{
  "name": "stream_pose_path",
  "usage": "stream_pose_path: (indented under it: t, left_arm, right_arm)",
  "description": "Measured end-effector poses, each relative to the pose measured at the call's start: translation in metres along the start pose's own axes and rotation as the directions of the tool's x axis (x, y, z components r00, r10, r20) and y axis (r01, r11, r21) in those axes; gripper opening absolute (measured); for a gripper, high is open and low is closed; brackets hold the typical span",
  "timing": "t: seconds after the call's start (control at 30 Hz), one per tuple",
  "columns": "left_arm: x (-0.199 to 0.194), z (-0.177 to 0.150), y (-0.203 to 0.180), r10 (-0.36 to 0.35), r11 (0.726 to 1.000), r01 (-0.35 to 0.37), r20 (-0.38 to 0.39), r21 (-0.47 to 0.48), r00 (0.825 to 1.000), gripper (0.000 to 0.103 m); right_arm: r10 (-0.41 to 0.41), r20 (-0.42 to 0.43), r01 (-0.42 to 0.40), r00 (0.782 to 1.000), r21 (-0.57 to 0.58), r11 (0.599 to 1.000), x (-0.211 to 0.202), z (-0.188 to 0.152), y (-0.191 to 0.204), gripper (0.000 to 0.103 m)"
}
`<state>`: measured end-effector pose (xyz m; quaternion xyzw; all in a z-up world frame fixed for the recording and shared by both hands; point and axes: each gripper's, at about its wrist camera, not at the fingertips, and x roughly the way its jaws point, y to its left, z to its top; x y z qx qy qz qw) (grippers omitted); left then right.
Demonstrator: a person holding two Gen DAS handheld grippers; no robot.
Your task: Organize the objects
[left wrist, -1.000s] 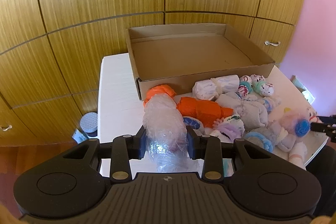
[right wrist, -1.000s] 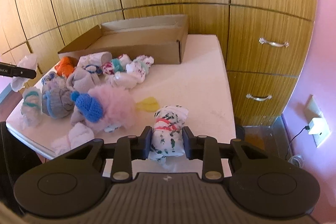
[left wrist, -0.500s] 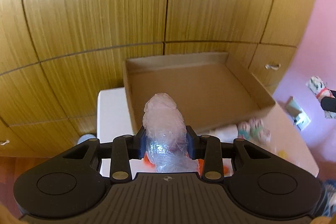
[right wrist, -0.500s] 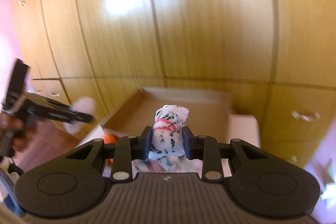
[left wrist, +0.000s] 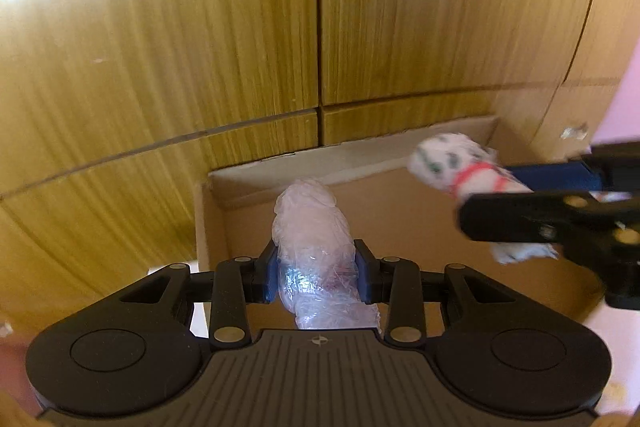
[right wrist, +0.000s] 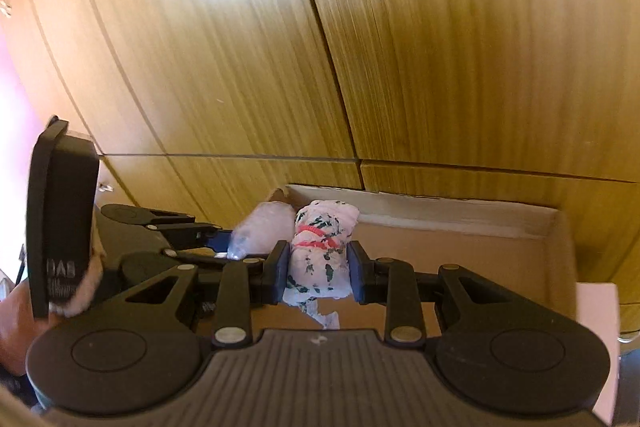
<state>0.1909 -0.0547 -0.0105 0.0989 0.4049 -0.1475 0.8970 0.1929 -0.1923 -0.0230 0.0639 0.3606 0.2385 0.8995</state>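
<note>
My left gripper (left wrist: pixel 316 273) is shut on a pale pink roll wrapped in clear plastic (left wrist: pixel 310 227) and holds it above the left part of the open cardboard box (left wrist: pixel 400 211). My right gripper (right wrist: pixel 318 273) is shut on a white rolled sock with green spots and a red band (right wrist: pixel 322 247), held over the same box (right wrist: pixel 480 247). In the left wrist view the right gripper (left wrist: pixel 560 215) and its sock (left wrist: pixel 456 167) come in from the right. In the right wrist view the left gripper (right wrist: pixel 180 231) and the plastic roll (right wrist: pixel 260 227) are just left of my sock.
Wooden cupboard doors (left wrist: pixel 240 27) stand right behind the box. The box's floor (left wrist: pixel 420 227) is bare where it shows. A strip of white table (right wrist: pixel 600 307) shows right of the box. The pile of other socks is out of view.
Both grippers have lifted their rolls off the table and moved forward over the box. They have come close together. The sock pile has dropped out of view.
</note>
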Motion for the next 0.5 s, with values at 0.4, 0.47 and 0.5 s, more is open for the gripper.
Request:
stream_pose_path:
  t: [0.4, 0.47, 0.5]
  left_arm:
    - [0.071, 0.011, 0.005, 0.084, 0.993, -0.076, -0.083, 0.092, 0.993, 0.047]
    - [0.072, 0.01, 0.007, 0.094, 0.992, -0.086, -0.074, 0.097, 0.993, 0.049]
    - [0.072, 0.009, 0.007, 0.096, 0.991, -0.089, -0.074, 0.095, 0.993, 0.051]
  right_arm:
    - [-0.008, -0.117, 0.017, 0.993, 0.077, 0.997, 0.092, 0.009, -0.032, 0.028]
    - [-0.005, -0.128, 0.016, 0.992, 0.081, 0.997, 0.099, 0.008, -0.034, 0.028]
    - [-0.008, -0.133, 0.019, 0.991, 0.079, 0.997, 0.102, 0.007, -0.035, 0.028]
